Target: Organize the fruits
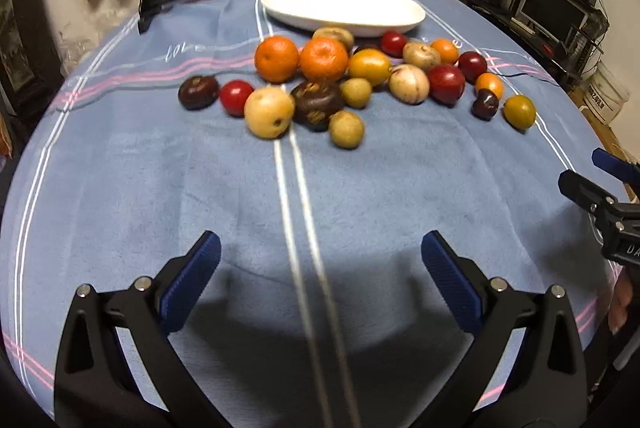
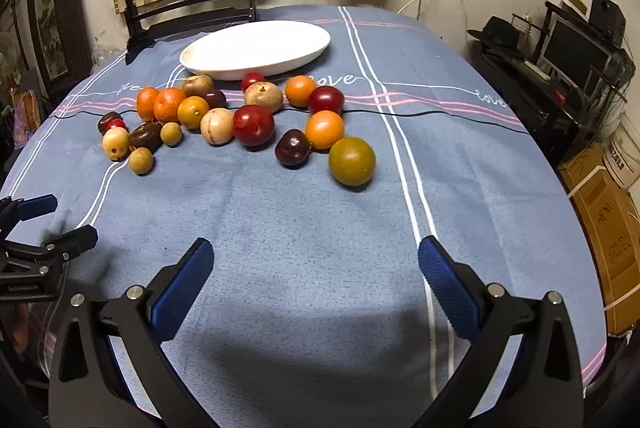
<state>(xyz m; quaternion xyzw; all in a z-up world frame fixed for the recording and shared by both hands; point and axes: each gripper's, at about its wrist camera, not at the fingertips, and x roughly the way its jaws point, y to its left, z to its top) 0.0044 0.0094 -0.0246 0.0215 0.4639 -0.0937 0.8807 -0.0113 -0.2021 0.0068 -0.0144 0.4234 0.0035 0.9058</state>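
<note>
The left gripper (image 1: 320,260) has two black plastic arms with triangular cut-outs. Each arm carries two round silver screws near its pivot. The fingers (image 1: 450,278) are faced with blue ribbed pads. The right gripper (image 2: 316,262) is of identical build: black arms, silver screws, blue ribbed fingers (image 2: 182,286). White lettering marks the black body of each unit; it is too small to read.

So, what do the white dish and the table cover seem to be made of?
The white dish looks like glazed ceramic or maybe melamine: smooth, evenly white, with a soft sheen on its rim. The table cover looks like a soft woven cloth with a matte, slightly fuzzy blue surface, printed or woven stripes and small creases.
</note>
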